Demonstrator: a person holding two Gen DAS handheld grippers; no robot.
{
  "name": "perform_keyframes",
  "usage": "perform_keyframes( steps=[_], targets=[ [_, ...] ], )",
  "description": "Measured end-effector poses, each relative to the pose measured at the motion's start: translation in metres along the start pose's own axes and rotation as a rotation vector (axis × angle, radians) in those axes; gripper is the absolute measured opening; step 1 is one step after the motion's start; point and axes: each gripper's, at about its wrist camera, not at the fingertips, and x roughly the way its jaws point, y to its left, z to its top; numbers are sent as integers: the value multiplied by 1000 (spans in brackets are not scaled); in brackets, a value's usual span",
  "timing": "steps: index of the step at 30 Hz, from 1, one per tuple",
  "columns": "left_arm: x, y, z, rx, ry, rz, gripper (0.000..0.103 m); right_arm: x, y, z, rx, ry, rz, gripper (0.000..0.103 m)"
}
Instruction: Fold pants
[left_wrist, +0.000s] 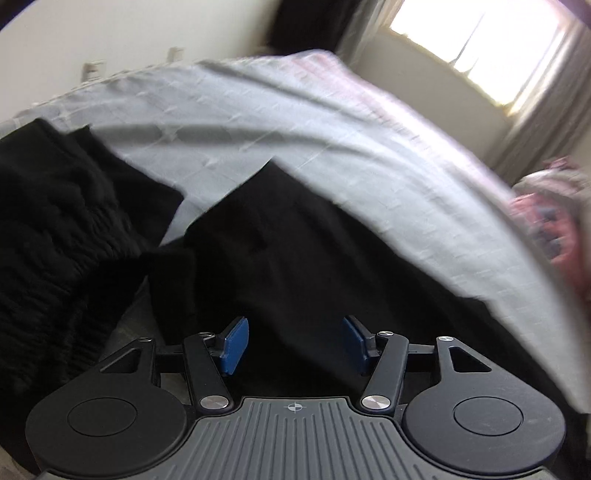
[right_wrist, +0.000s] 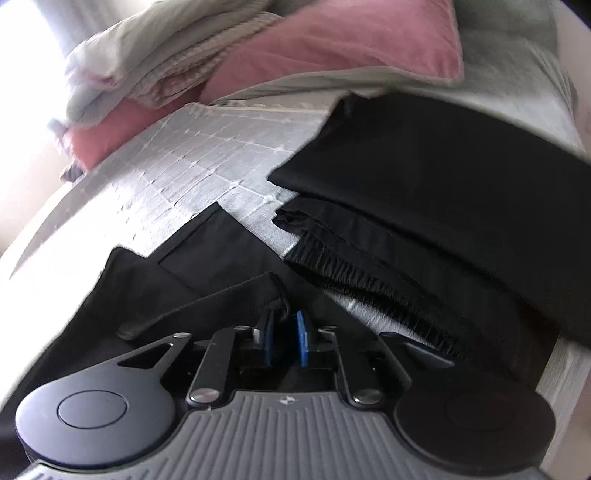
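We note the grey quilted bed carrying the black, limp cloth pants, partly folded near its front edge beside another folded black garment. The left hand-held gripper stands wide open over the cloth, holding nothing. The right hand-held gripper shows a narrow gap with dark fabric in it; we cannot tell if it grips. We judge the pants light and floppy, best pinched at hem or waistband corners.

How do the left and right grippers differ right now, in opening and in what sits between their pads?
The left gripper stands wide open above the black pants, nothing pressed between its pads. The right gripper shows a much narrower gap, with a pants edge reaching to its pads; whether it is pinched is unclear. Both have blue pads and point down at dark fabric on the grey bedspread.
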Motion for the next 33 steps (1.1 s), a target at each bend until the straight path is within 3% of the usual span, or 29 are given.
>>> perform_keyframes(
  steps=[1, 4, 6, 9, 12, 13, 14, 15, 17, 18, 19, 21, 25, 28, 29, 31, 33],
  targets=[
    [8, -2, -2, 3, 4, 43, 52, -5, 4, 0, -72, -37, -54, 75],
    [23, 1, -7, -44, -26, 62, 45, -12, 13, -3, -226, -76, -52, 81],
    [25, 4, -8, -63, -47, 55, 13, -16, 24, -10, -361, -108, -63, 91],
    [20, 6, -7, -88, -66, 40, 5, -20, 44, -23, -583, -196, -84, 94],
    [6, 6, -8, -83, -106, 45, 3, -11, 51, -24, -667, -215, -48, 100],
    [3, 7, -8, -84, -113, 45, 3, -1, 53, -21, -672, -186, -53, 99],
    [1, 8, -9, -87, -116, 43, 3, 11, 54, -18, -672, -152, -113, 99],
    [-2, 10, -10, -88, -112, 42, 3, 20, 54, -16, -668, -132, -186, 91],
    [-6, 10, -13, -65, -108, 55, 3, 20, 47, -13, -614, -116, -148, 75],
    [-9, 9, -14, -44, -107, 66, 3, 17, 43, -10, -571, -84, -102, 50],
    [-11, 7, -16, -22, -107, 77, 3, 11, 40, -8, -530, -64, -77, 41],
    [-15, 5, -16, 11, -106, 91, 3, -1, 35, -3, -500, -69, -84, 40],
    [-22, 3, -16, 32, -104, 102, 3, -30, 14, 7, -364, -80, -1, 40],
    [-19, 0, -14, 53, -100, 111, 3, -39, 7, 4, -346, -146, -78, 42],
    [-16, 0, -15, 58, -92, 114, 3, -37, 5, 3, -353, -166, -99, 46],
    [-12, 3, -16, 51, -76, 113, 3, -33, -1, 2, -338, -165, -89, 84],
    [-11, 6, -17, 44, -73, 107, 3, -37, -5, 0, -315, -172, 19, 85]
  ],
)
